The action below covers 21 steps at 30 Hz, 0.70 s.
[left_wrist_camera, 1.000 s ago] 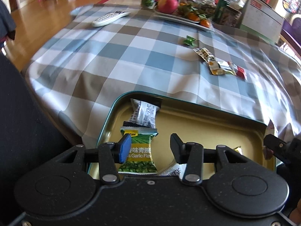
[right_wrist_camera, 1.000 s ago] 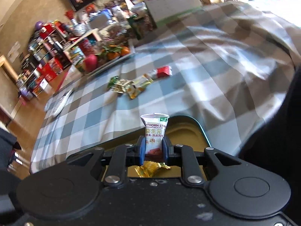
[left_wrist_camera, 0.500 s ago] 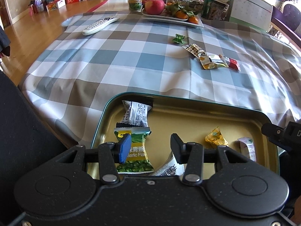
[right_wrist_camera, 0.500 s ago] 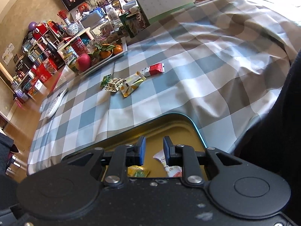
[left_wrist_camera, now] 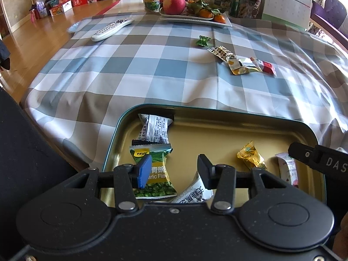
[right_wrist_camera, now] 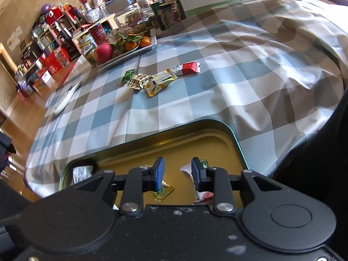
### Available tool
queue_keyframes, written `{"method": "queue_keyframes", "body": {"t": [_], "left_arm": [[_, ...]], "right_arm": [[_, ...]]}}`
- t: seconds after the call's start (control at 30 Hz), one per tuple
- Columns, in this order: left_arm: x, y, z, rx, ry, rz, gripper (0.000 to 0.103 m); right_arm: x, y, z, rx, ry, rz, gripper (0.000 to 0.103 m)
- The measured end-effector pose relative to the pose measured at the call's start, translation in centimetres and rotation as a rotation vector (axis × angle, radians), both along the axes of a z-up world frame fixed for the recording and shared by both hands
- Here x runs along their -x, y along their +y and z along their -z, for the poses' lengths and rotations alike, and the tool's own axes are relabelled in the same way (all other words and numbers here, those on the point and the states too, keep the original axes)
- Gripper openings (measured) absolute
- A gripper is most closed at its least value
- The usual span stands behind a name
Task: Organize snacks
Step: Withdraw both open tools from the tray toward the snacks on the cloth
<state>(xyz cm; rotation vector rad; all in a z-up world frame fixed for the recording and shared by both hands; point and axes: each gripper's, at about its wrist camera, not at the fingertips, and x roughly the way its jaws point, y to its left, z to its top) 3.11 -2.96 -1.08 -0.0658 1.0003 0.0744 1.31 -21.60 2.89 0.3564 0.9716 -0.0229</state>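
A gold tin tray (left_wrist_camera: pixel 217 130) with a teal rim sits at the near table edge. In it lie a green pea packet (left_wrist_camera: pixel 156 174), a white packet (left_wrist_camera: pixel 154 128), a gold candy (left_wrist_camera: pixel 251 158) and a white-pink strip packet (left_wrist_camera: pixel 288 168). My left gripper (left_wrist_camera: pixel 174 171) hovers open over the tray, nothing between its fingers. My right gripper (right_wrist_camera: pixel 177 174) hangs over the tray's right end, its jaws opening and empty. The strip packet (right_wrist_camera: pixel 203 193) lies below its right finger, and the gold candy (right_wrist_camera: pixel 163 192) below its left. Several loose snacks (left_wrist_camera: pixel 243 61) lie on the checked cloth beyond.
A white plate of fruit with an apple (left_wrist_camera: pixel 174 4) stands at the back, with jars, a calendar (left_wrist_camera: pixel 285 2) and a remote (left_wrist_camera: pixel 112 28) nearby. The checked cloth (left_wrist_camera: pixel 134 65) drapes over the table edges. Wooden floor lies to the left.
The right gripper held the white-pink strip packet upright, then let it go; it now lies in the tray and the jaws have spread. The left gripper stayed open.
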Motion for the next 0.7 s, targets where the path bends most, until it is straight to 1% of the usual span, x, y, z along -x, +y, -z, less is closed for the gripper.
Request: {"method": "queue_keyframes", "body": {"t": [0.37,0.7], "left_arm": [[0.01,-0.24,-0.04,-0.011,0.002,0.014,0.054],[-0.05,-0.29,-0.13,-0.013,0.025,0.031,0.054]], "right_arm": [[0.0,0.64,0.05,0.027,0.004,-0.043,0.043],[0.04,1.06,0.08,0.047,0.011,-0.079,0.046]]}}
